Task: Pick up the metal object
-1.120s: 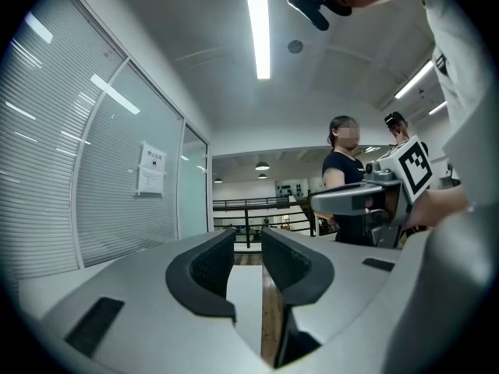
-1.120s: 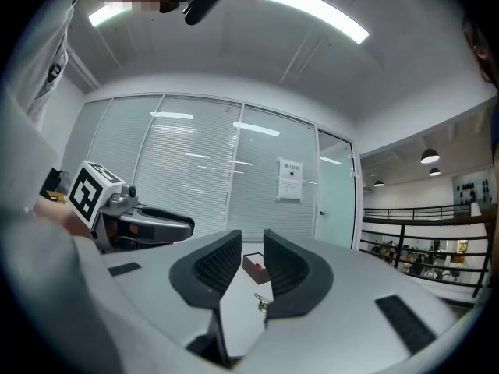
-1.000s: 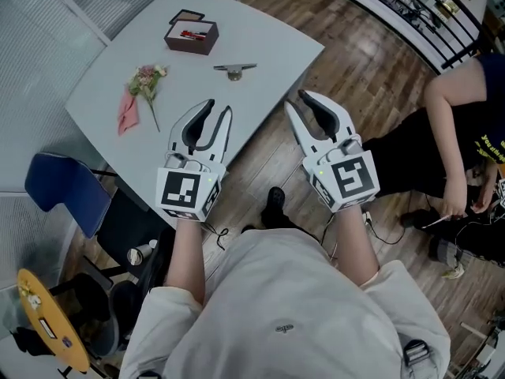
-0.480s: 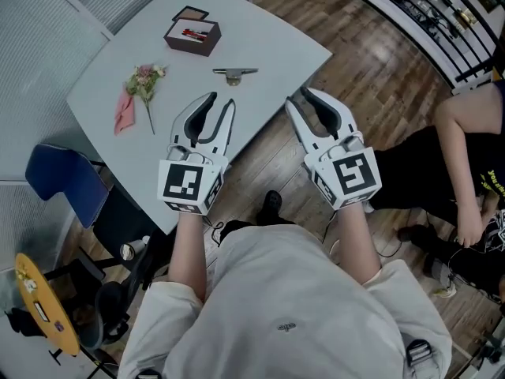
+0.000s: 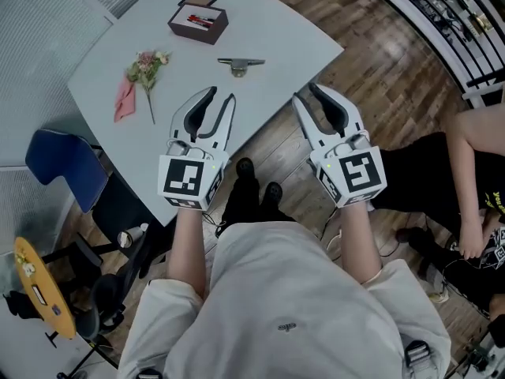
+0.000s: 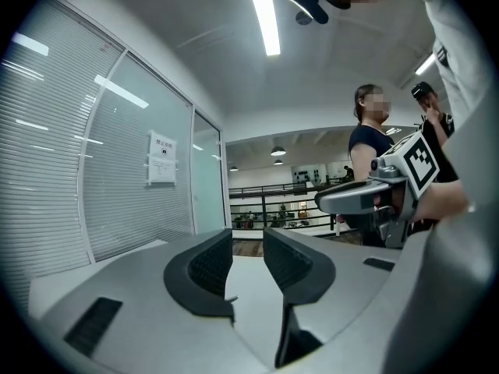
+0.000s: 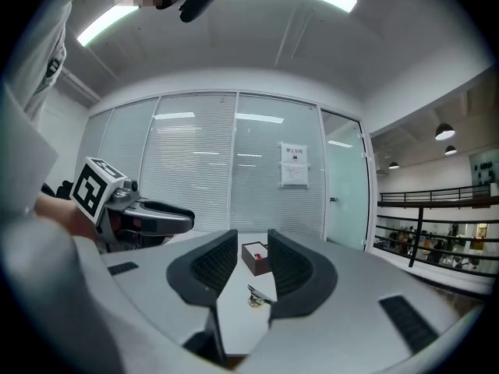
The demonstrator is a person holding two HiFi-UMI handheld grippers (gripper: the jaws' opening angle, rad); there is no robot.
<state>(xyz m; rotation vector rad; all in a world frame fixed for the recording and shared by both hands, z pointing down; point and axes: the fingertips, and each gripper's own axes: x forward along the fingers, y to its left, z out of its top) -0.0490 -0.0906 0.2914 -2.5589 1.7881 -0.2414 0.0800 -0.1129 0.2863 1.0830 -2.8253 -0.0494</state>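
While both grippers hang level at the near side of the grey table (image 5: 276, 42), the metal object (image 5: 241, 64) lies flat on the table's top, about midway across and toward its far half, touching neither gripper.

The left gripper (image 5: 221, 95) reaches in over the table's near edge. Its jaws have just been opening and stand well apart. In the left gripper view only bare tabletop shows between the dark ribbed pads, so it holds nothing.

The right gripper (image 5: 306, 93) has its tips at the table's near right edge, and its body is out over the wooden floor (image 5: 379, 85). Its jaws have also just been opening and are spread wide, with nothing held. In the right gripper view the metal object shows through the gap, but it lies ahead on the table, beyond the pads.

A dark brown open box (image 5: 198, 20) with something red inside sits near the table's far edge. An artificial flower sprig (image 5: 146, 65) with a pink cloth (image 5: 125, 103) lies on the table's left part. A blue chair (image 5: 63, 178) stands off the table's left corner.
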